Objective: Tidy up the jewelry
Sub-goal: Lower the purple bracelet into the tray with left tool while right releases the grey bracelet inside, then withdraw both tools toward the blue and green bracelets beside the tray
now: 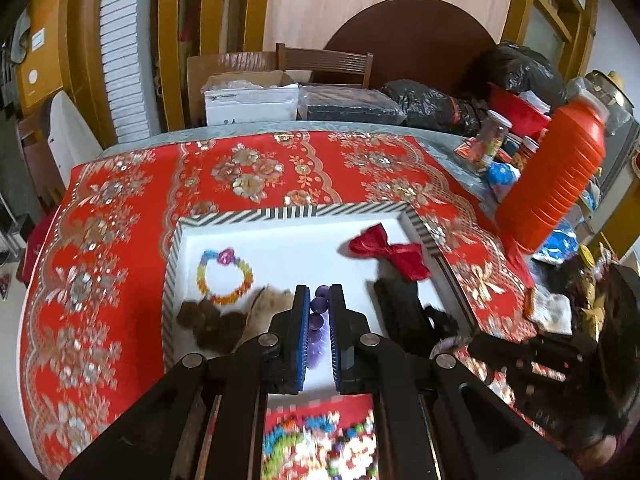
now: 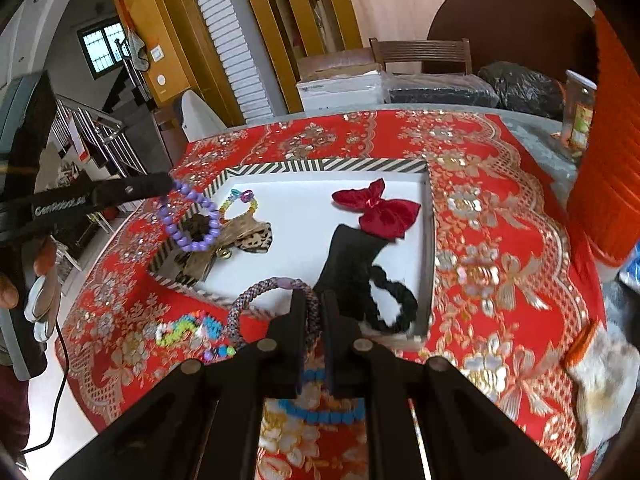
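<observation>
A white tray with a striped rim [image 1: 280, 213] [image 2: 320, 165] lies on the red flowered cloth. My left gripper [image 1: 319, 300] is shut on a purple bead bracelet [image 1: 318, 312], which hangs above the tray's left rim in the right wrist view [image 2: 192, 220]. My right gripper [image 2: 311, 304] is shut on a woven multicolour bangle [image 2: 260, 292], held over the tray's near edge. Inside the tray lie a rainbow bead bracelet [image 1: 224, 276], a red bow [image 1: 388, 252] [image 2: 376, 208], a leopard bow [image 2: 240, 244] and a black hair band [image 2: 384, 300].
Loose bright bead pieces [image 2: 188, 330] lie on the cloth in front of the tray. An orange ribbed bottle [image 1: 556, 176] and cluttered jars and bags stand at the table's right. Boxes [image 1: 250, 102] and a chair sit behind. A person's hand [image 2: 24, 276] shows at left.
</observation>
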Tool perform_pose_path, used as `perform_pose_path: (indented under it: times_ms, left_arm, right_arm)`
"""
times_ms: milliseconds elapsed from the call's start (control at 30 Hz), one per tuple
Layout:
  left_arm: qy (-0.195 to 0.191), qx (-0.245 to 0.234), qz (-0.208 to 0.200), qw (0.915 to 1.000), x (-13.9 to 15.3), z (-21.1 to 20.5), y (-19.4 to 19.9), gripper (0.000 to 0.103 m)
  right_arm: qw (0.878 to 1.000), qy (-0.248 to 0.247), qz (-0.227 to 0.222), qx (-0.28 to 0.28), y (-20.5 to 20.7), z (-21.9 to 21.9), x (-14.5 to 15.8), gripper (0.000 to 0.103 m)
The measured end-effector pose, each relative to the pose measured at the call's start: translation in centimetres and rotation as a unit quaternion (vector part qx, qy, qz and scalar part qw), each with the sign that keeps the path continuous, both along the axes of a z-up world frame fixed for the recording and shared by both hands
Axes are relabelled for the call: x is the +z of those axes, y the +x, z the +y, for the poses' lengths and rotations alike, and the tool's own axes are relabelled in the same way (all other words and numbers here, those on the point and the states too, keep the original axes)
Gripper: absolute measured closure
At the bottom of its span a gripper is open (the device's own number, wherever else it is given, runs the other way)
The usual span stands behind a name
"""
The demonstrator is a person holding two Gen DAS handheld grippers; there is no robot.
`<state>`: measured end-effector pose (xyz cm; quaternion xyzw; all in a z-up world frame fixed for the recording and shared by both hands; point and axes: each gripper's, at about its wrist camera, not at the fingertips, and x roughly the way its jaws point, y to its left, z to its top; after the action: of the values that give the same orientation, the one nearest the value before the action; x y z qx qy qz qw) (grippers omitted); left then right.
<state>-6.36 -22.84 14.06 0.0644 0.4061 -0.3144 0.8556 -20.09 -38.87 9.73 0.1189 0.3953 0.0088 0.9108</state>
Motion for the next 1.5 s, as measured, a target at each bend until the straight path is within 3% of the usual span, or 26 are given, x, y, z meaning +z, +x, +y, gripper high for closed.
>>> perform_pose_path:
  times_ms: [367,700,1100,1167,1267,1500]
  left_arm:
    - [0.020,0.010,0.022,0.9995,-3.6,-5.0,6.4,0.098]
    - [0.037,0.077,0.067,0.9940,-8.8,-2.6,11.7,0.098]
    - [0.049,0.089,0.051,0.9935,-9.5,-2.3,12.1,0.097]
    - [0.044,0.086,0.051,0.9940,-9.4,-2.4,12.0,0.092]
    - [0.046,0.086,0.042,0.9944,-9.1,-2.4,11.4,0.082]
    - [0.045,0.088,0.018,0.9950,-7.2,-1.5,9.1,0.082]
  right_arm:
    - [0.999,-0.004,0.049,0.002,6.2,1.7,-2.8,0.096]
    - [0.996,-0.014,0.083,0.017,10.7,3.8,-5.7,0.096]
    - [0.995,-0.038,0.093,0.020,11.0,4.1,-7.1,0.095]
    - [0.995,-0.036,0.095,0.019,11.1,4.0,-7.2,0.095]
    - [0.996,-0.025,0.087,0.019,10.8,3.9,-7.1,0.087]
    - [0.998,0.004,0.058,0.008,8.7,3.3,-4.9,0.070]
